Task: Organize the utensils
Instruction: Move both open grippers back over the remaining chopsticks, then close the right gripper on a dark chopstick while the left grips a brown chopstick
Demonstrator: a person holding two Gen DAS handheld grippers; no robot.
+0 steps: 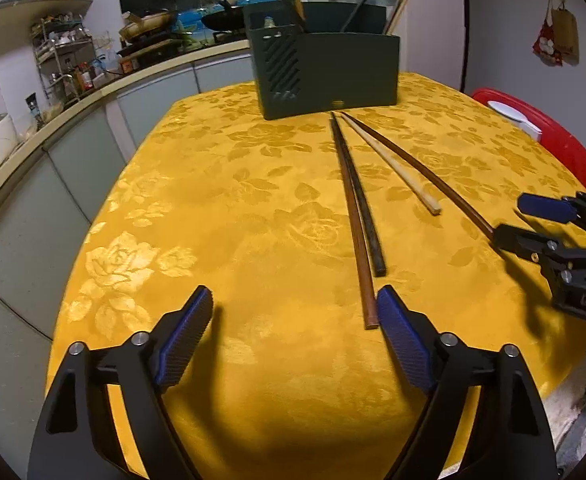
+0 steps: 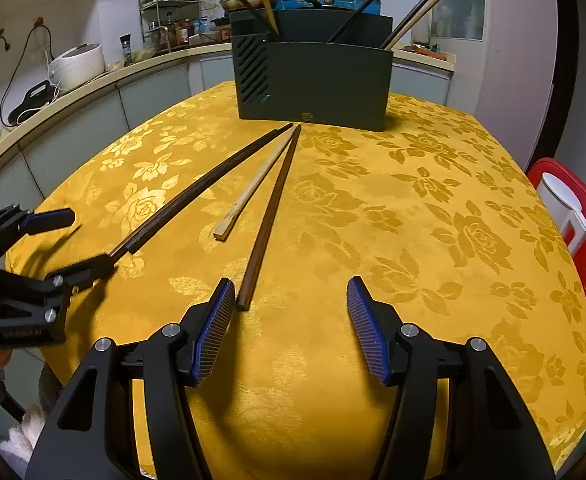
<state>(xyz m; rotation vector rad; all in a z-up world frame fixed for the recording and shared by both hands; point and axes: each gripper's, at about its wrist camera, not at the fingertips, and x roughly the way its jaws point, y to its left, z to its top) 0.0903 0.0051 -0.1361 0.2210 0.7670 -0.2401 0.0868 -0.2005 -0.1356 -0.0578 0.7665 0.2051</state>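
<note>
Left gripper (image 1: 295, 312) at the table's near edge, jaws spread wide, nothing between them. Just beside its right pad: butt end of the long reddish-brown wooden chopstick (image 1: 353, 216), lying touching the black chopstick (image 1: 363, 208). Next right: the short pale bamboo chopstick (image 1: 391, 164), then the thin dark-brown chopstick (image 1: 417, 172). All four lie flat on the yellow floral tablecloth (image 1: 213, 200), tips converging near the dark green slotted plastic utensil holder (image 1: 329, 68), which stands upright with several chopsticks inside. Right gripper (image 2: 291, 308) wide open, empty, left pad near the dark-brown stick's butt.
</note>
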